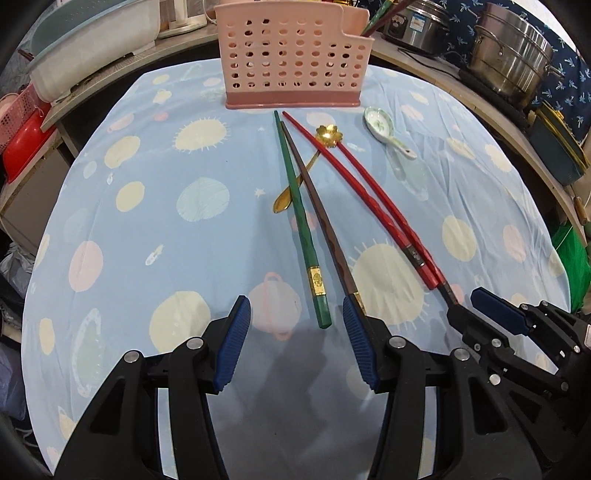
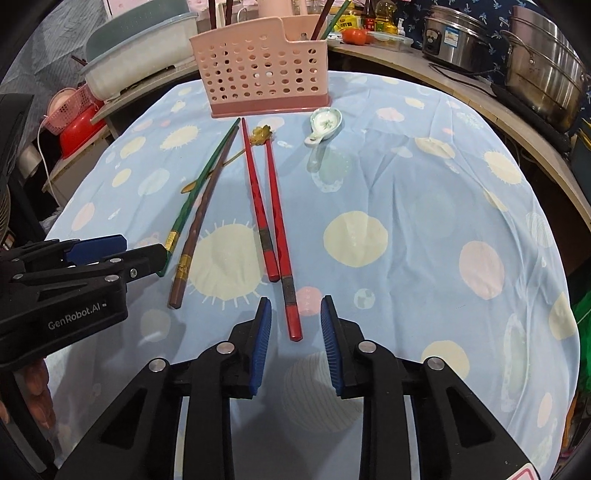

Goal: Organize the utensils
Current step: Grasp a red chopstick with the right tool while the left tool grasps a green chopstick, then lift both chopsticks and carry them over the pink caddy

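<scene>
A pink perforated utensil holder [image 1: 295, 59] [image 2: 264, 70] stands at the far side of the table with some chopsticks in it. In front of it lie a green chopstick [image 1: 301, 225] [image 2: 199, 188], a brown chopstick [image 1: 321, 221] [image 2: 195, 229], two red chopsticks [image 1: 369, 192] [image 2: 271, 210], a gold flower spoon [image 1: 327, 134] [image 2: 261, 133] and a white ceramic spoon [image 1: 380, 123] [image 2: 325, 123]. My left gripper [image 1: 295, 314] [image 2: 144, 247] is open astride the near end of the green chopstick. My right gripper [image 2: 295, 314] [image 1: 465, 302] is open astride a red chopstick's near end.
The table has a blue patterned cloth [image 1: 147, 221] [image 2: 424, 221]. Steel pots [image 1: 513, 62] [image 2: 543, 66] stand on the counter at the right. A basin [image 1: 92, 33] [image 2: 136, 44] and red and pink baskets [image 1: 22, 125] [image 2: 74, 118] are at the left.
</scene>
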The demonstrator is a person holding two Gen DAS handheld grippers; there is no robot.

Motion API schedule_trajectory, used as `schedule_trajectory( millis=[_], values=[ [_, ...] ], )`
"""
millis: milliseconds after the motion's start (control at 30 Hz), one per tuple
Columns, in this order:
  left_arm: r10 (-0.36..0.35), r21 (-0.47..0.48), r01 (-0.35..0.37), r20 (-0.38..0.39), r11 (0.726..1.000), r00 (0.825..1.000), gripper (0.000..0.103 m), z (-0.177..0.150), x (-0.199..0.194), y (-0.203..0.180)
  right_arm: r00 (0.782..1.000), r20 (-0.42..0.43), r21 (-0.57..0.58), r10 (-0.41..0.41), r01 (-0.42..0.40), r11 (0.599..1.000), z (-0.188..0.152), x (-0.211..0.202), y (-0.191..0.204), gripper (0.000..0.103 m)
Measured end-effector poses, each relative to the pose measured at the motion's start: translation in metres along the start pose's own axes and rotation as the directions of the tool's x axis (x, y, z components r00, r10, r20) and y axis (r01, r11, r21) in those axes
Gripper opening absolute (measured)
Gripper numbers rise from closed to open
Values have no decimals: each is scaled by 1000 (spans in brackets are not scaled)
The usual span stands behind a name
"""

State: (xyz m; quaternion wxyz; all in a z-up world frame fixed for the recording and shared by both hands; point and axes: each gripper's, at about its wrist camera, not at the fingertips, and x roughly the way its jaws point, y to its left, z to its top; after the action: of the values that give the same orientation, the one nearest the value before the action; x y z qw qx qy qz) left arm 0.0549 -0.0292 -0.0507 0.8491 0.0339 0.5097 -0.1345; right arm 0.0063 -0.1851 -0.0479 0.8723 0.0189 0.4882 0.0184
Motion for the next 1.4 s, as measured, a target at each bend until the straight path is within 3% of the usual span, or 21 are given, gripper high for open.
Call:
schedule_trajectory(
  millis=[400,567,667,700,1067,1400],
  values=[
    [30,-19,-30,4,999,1000,43,5,17,9,1000,-5,0,-7,7,1000,3,10,-2,21],
    [24,-11,-24,15,1000,1000,26,7,18,9,1000,0,-7,-9,9,1000,4,11,-1,20],
    [-2,-11,2,11,1000,1000,9,8,17,10,1000,1,-10,-4,4,1000,4,11,-1,13],
    [-10,-11,10,9,1000,1000,7,7,17,10,1000,0,-11,-3,3,1000,4,11,0,11],
    [-22,-28,23,20,999,1000,7,4,1,16,1000,15,-26,26,-26,999,2,-3,5,7],
    [-30,-65,36,100,997,995,7,8,-49,33,989,129,-28,71,-68,997,18,-55,10,7]
  ],
)
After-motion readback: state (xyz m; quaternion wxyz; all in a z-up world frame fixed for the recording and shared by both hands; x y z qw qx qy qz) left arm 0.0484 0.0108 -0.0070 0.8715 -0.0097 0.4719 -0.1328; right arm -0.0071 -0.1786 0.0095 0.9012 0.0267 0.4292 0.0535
